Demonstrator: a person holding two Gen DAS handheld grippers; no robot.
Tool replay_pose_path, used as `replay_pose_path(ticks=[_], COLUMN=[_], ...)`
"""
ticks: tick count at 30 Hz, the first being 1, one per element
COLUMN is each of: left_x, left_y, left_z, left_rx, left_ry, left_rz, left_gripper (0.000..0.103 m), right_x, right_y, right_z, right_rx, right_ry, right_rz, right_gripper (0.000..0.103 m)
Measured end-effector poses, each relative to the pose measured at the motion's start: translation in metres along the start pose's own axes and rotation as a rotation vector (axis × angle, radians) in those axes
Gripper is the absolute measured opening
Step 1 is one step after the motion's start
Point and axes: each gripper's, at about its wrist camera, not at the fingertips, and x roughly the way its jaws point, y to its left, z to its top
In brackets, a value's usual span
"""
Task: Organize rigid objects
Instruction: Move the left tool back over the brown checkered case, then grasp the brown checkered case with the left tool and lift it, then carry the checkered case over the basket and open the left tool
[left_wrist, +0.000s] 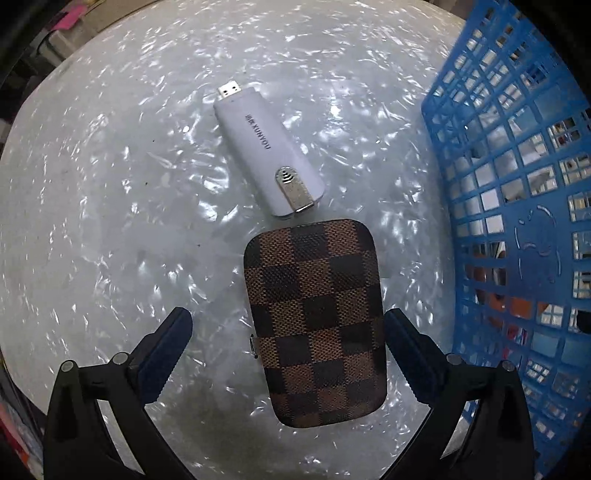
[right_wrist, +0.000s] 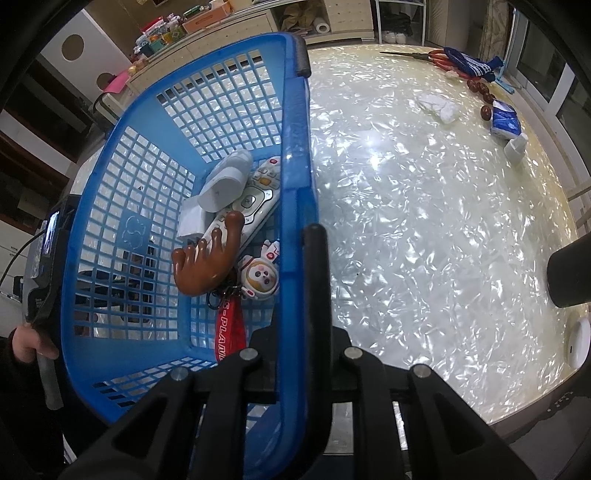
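Case (left_wrist: 317, 321) waiting between my 2 fingers.
My left gripper (left_wrist: 288, 354) is spread wide across its short side; my right gripper (right_wrist: 301, 254) seems clamped on the basket rim (right_wrist: 295, 177).

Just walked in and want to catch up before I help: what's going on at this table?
A person is tidying small rigid items into a blue basket. The right gripper is shut on the basket's rim, holding it. The left gripper points down at the table, open, its fingers on either side of a brown checkered case, not yet gripping. A white USB dongle lies just beyond the case. The basket already holds a remote control, a brown antler toy and an astronaut keychain.
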Motion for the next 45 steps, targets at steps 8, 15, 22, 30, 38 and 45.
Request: replay_pose_path(ticks=[8,15,22,30,38,45], left_x=[0.001,-0.015,-0.020,-0.052,-0.116,-0.168], left_y=[-0.001,0.014,0.031,0.051,0.058,0.037], left_z=[-0.012,-0.037,-0.045,-0.050,-0.043,-0.036], left_rx=[-0.025,-0.024,-0.025,-0.001,0.003,0.132], left_ry=[-0.027,-0.092,-0.094,-0.142,-0.291,-0.408], left_rz=[-0.001,-0.008,-0.080,-0.166,-0.191,-0.221], left_gripper=[0.102,0.070,0.070,0.070,0.070,0.070], right_x=[0.001,0.003,0.002,0.002,0.002,-0.005], right_y=[0.000,0.002,0.002,0.005,0.009,0.009], right_z=[0.001,0.001,0.002,0.002,0.001,-0.001], right_rx=[-0.003,-0.002,0.003,-0.002,-0.004,0.000], right_ry=[0.005,0.006,0.011,0.017,0.020,0.009], right_rz=[-0.002,-0.012,-0.018,-0.046,-0.064,-0.062], right_gripper=[0.015,0.015,0.013,0.012,0.012,0.011])
